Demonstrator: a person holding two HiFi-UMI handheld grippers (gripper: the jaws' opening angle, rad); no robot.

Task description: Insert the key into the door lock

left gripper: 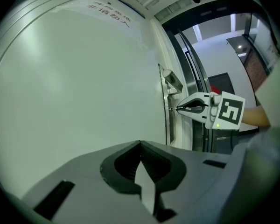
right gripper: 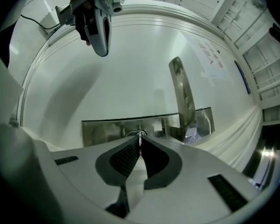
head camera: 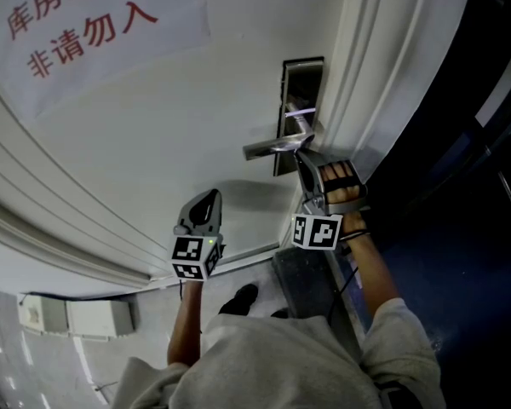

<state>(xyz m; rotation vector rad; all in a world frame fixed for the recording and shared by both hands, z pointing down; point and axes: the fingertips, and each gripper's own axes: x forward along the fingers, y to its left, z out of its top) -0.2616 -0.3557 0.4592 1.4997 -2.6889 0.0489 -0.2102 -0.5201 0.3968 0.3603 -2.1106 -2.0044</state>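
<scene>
The right tongs [head camera: 302, 160] are clamped on the key [right gripper: 140, 136], a thin metal blade pinched edge-on between the ribbed pads so that it points straight along the tongs. That grip keeps the blade stiff and in line with the push. They point level at the brushed-metal lock plate [right gripper: 107, 129], just below the lever handle [right gripper: 183, 97]. The key's tip sits at the small ringed keyhole [right gripper: 136, 133]. How deep it has gone I cannot tell, though most of the blade looks to be outside.

The left tongs [left gripper: 141, 146] are closed on nothing. They are held beside the right pair and well clear of the lock, facing the bare white door [head camera: 153, 126]. They appear parked so as not to crowd the handle. A paper notice [head camera: 85, 24] with red characters hangs higher on the door.

My judgement is that the step in hand is seating the key. The blade must match the slot's orientation, or it will jam against the plate.
</scene>
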